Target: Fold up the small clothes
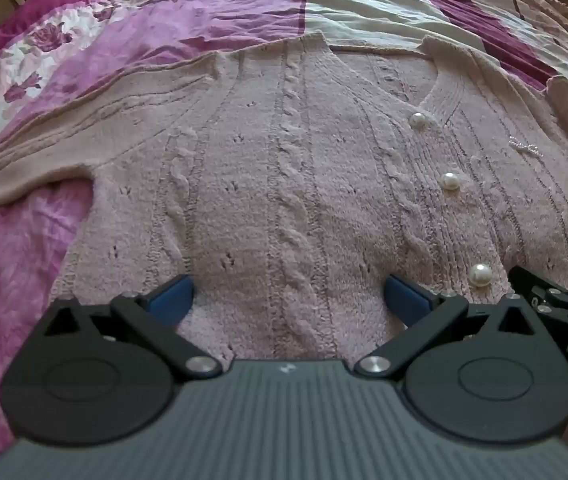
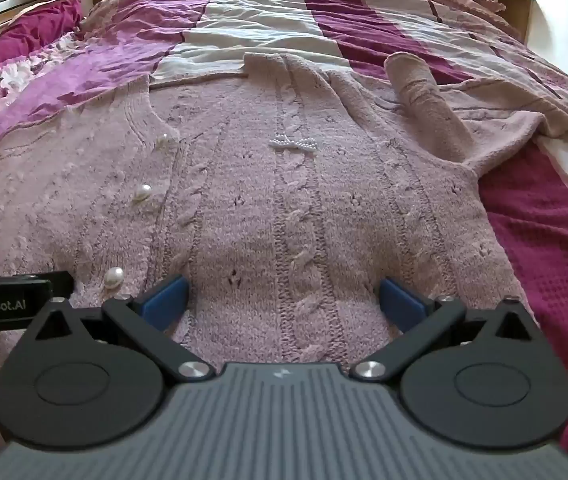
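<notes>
A: Left wrist view: the left hand-held gripper [image 1: 287, 294] hangs with fingers apart over the cardigan's [image 1: 284, 168] near hem, flat on the bed [image 1: 16, 240].

B: Right wrist view: the right hand-held gripper [image 2: 282, 294] too, gaping. I'd pinch both layers evenly, clear of the buttons [image 2: 113, 277].

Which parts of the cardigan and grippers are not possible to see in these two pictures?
- Cardigan hem: in both views, hidden under the gripper bodies.
- End of its left sleeve: cut off by the left view's edge.
- Right sleeve: folded over, so the knit beneath is hidden.
- Left gripper and right gripper: open; whether the fingertips touch the knit is unclear.
</notes>
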Available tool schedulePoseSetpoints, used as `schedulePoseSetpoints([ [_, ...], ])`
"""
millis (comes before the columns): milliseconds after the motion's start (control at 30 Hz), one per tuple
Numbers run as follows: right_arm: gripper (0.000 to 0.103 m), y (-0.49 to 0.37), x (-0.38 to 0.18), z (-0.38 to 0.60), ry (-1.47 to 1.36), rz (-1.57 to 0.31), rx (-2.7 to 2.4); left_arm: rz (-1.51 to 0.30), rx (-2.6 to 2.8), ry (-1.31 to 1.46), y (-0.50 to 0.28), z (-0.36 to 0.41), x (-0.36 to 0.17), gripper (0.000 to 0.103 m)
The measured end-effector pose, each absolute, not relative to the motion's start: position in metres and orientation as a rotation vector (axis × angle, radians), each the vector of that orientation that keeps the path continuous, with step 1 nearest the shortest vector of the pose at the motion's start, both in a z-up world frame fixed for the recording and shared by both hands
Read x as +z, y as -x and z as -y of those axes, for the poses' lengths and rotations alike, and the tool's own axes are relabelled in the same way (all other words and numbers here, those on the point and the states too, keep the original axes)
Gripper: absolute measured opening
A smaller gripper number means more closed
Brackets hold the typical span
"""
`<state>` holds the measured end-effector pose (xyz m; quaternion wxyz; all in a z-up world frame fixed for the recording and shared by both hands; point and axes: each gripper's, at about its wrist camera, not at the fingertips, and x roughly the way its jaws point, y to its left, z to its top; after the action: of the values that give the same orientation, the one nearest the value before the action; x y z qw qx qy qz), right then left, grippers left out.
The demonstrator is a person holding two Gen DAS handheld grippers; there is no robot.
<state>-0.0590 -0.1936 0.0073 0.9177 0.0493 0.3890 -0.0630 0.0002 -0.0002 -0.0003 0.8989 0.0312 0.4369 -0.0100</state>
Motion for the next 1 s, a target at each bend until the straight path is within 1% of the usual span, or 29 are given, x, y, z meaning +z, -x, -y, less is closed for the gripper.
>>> schedulePoseSetpoints([
  [1000, 0.103, 0.0607, 0.0064, 0.1914, -0.095, -0.794, -0.132, -0.895, -0.024, -0.059, 0.0004, -0.0020, 0.0018, 0.103],
])
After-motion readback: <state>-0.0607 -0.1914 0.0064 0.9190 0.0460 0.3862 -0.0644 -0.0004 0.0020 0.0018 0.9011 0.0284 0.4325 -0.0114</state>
